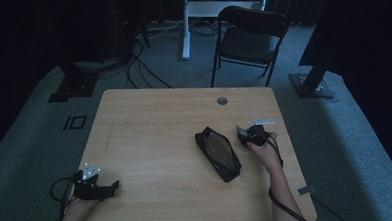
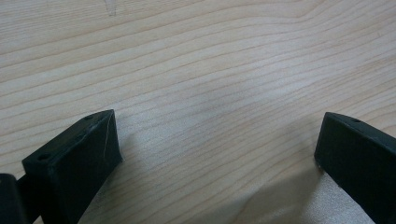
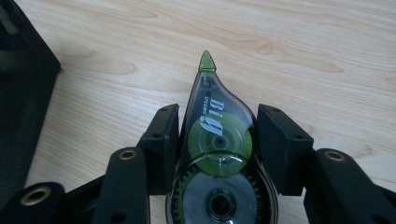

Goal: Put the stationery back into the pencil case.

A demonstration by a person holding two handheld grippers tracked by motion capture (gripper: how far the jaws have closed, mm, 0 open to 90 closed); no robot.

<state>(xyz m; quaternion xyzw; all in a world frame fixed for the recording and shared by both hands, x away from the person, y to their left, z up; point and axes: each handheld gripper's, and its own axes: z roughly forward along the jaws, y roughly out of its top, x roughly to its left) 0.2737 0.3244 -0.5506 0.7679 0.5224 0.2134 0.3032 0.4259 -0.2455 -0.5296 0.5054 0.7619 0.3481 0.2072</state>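
A clear correction tape dispenser [image 3: 217, 140] with green reels and a green tip lies flat on the wooden table [image 1: 150, 132], tip pointing away from the camera. My right gripper [image 3: 217, 121] is shut on it, one jaw pressed on each side of its body. In the high view this right gripper [image 1: 243, 134] sits just right of a black zip pouch [image 1: 218, 153] lying at a slant mid-table; the pouch's edge [image 3: 18, 93] fills the left of the right gripper view. My left gripper [image 1: 115, 186] rests at the table's near left corner, open over bare wood [image 2: 219, 135].
A round cable hole [image 1: 222, 100] marks the table's far side. Beyond the table stand a black folding chair [image 1: 248, 38] and a white desk leg [image 1: 184, 26]. Cables [image 1: 137, 63] run over the carpet at the far left.
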